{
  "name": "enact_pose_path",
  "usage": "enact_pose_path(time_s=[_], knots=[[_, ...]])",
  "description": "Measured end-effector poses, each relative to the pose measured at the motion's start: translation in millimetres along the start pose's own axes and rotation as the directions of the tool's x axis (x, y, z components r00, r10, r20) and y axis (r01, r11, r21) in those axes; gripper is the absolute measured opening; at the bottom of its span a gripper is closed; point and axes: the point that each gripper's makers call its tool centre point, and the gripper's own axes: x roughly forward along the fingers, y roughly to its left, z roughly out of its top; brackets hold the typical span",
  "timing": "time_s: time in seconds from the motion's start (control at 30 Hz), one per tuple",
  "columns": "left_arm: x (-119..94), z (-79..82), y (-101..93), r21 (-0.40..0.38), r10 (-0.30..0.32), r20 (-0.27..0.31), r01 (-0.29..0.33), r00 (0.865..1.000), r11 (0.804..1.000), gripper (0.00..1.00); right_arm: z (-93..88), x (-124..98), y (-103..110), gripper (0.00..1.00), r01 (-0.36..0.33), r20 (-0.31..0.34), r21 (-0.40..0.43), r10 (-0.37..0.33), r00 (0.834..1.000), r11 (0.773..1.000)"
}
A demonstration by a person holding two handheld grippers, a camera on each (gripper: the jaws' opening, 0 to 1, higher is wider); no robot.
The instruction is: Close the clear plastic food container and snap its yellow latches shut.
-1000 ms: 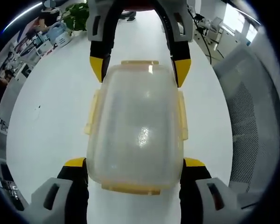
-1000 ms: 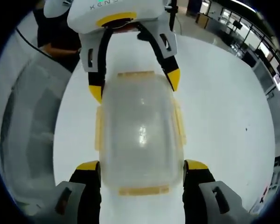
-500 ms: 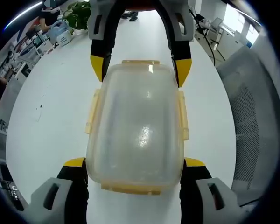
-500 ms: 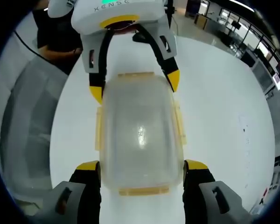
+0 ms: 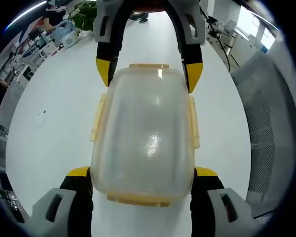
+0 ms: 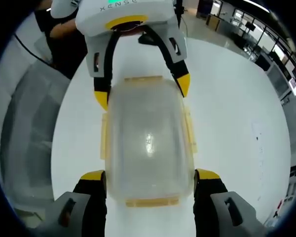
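A clear plastic food container (image 5: 143, 133) with its lid on lies lengthwise between both grippers. Yellow latches (image 5: 193, 121) run along its sides and ends; the side ones stand slightly off the walls. My left gripper (image 5: 142, 172) clamps the near end in the left gripper view, its yellow-tipped jaws pressed to both sides. My right gripper (image 5: 148, 73) grips the far end there. In the right gripper view the same container (image 6: 147, 143) sits between the right gripper (image 6: 149, 174) at the near end and the left gripper (image 6: 141, 89) at the far end.
A white table (image 5: 54, 123) lies under the container. A grey mesh chair (image 5: 266, 133) stands beside the table, also seen as the chair (image 6: 24, 138) in the right gripper view. A potted plant (image 5: 84, 14) and cables (image 5: 222, 44) are at the far end. A person in dark clothes (image 6: 64, 44) stands behind.
The background has drifted slightly in both views while the container stays fixed between the jaws. The person behind has shifted an arm.
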Motion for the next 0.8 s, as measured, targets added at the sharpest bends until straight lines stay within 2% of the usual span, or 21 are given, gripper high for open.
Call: enact_pose_path(time_s=[0.13,0.4,0.53,0.57,0.73,0.8], knots=[[-0.2,0.6,0.2,0.001,0.001,0.007,-0.001,1.0,1.0,0.84,-0.1,-0.7,-0.3,0.72,0.005,0.005,0.004,-0.006,1.0,1.0],[1.9,-0.6,0.3,0.015,0.012,-0.019,-0.011,1.0,1.0,0.86,1.1,-0.3,-0.1,0.73,0.017,0.014,0.007,-0.017,1.0,1.0],[1.3,-0.8,2.1,0.103,0.039,-0.033,-0.036,0.999,0.994,0.86,1.9,-0.3,-0.9,0.74,0.034,0.021,0.023,-0.035,0.999,0.999],[1.1,-0.7,1.5,0.105,0.039,-0.034,-0.035,0.999,0.994,0.86,2.4,-0.6,-1.2,0.74,0.04,0.022,0.03,-0.041,0.999,0.999],[-2.4,4.4,1.0,0.078,0.039,-0.014,-0.038,0.999,0.996,0.87,-1.0,-2.4,-2.8,0.85,0.078,0.011,0.035,-0.078,0.997,0.996],[-3.9,5.9,1.7,0.08,0.053,0.0,-0.052,0.999,0.995,0.92,1.0,-5.3,-3.0,0.88,0.091,0.03,0.04,-0.092,0.995,0.995]])
